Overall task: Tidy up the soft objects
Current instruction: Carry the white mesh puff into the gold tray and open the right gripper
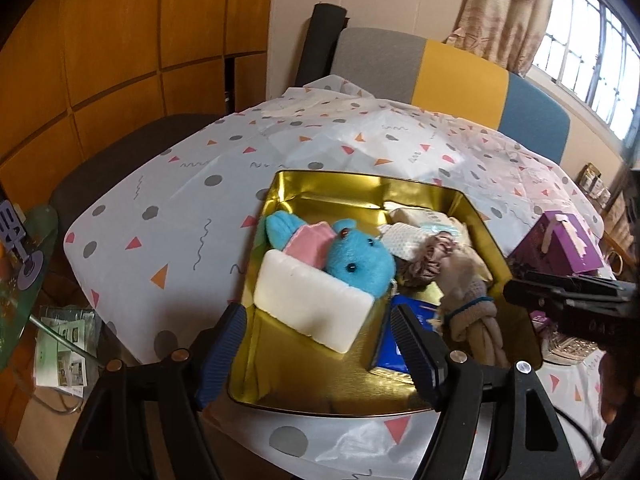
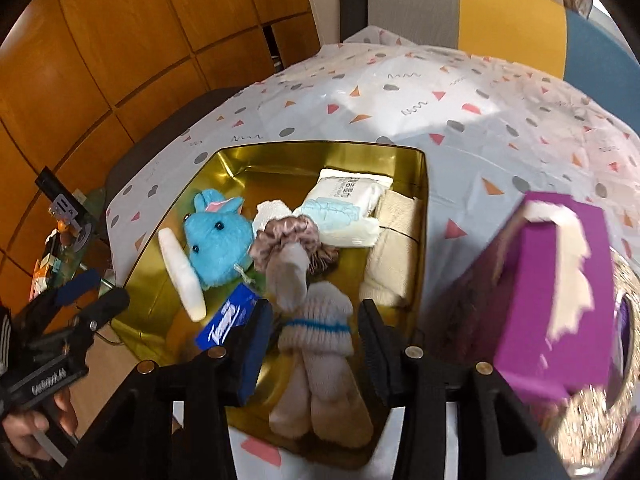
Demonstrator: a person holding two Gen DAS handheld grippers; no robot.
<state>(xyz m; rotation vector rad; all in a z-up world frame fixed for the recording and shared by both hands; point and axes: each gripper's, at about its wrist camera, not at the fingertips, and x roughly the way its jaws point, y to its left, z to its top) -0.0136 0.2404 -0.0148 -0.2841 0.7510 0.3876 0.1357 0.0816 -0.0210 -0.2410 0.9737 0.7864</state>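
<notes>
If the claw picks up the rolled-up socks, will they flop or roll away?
The sock bundle would probably flop: its ends hang limp over the gold tin's edge. A blue band cinches it, so it likely stays together. Soft knit, lumpy shape: rolling seems unlikely.

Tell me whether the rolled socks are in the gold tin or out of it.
In. The rolled socks lie on the gold tin floor near its front wall, between the right gripper fingers, which stand clear of them.

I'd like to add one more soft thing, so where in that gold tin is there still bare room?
The gold tin has bare floor along its near edge, below the white sponge, and a strip at the far wall behind the blue plush. The right half is crowded: wipes pack, scrunchie, rolled socks.
</notes>
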